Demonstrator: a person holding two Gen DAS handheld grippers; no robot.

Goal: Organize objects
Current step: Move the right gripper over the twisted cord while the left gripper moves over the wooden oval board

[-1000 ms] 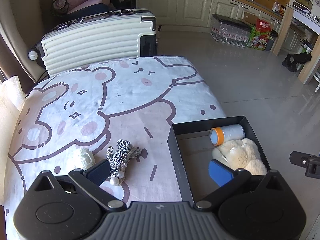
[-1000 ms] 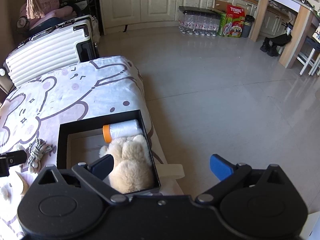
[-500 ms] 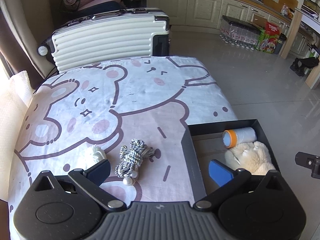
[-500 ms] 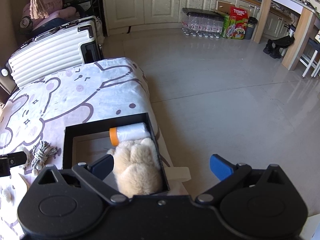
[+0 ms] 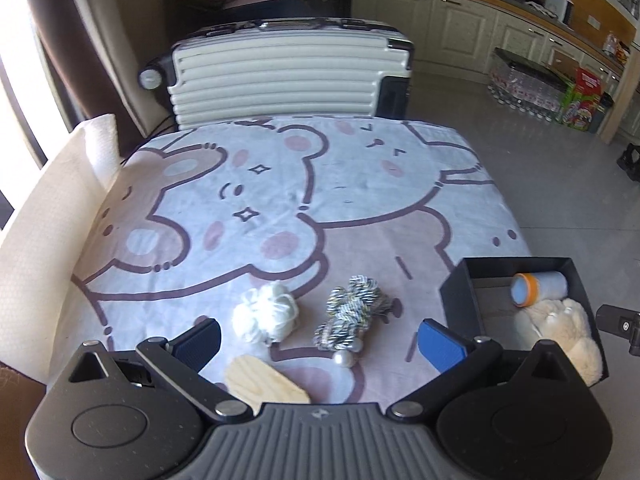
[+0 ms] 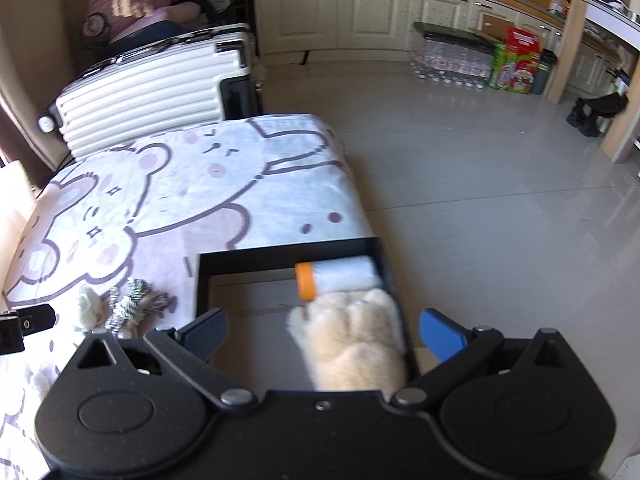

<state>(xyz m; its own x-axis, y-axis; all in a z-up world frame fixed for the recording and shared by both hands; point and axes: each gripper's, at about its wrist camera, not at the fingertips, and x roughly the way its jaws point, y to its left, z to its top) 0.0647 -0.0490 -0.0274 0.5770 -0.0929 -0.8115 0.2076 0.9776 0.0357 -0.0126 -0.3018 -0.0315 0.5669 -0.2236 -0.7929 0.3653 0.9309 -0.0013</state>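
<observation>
No legible text; red carton (image 6: 521, 46) lettering too blurred.

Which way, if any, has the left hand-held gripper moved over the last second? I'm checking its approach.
Yes. The left hand-held gripper has shifted left, away from the black box; the white ball and striped rope now lie between its fingers.

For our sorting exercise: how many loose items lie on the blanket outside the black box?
3: white yarn ball, striped rope bundle to its right, wooden piece nearest the left claw. Others may be hidden.
</observation>
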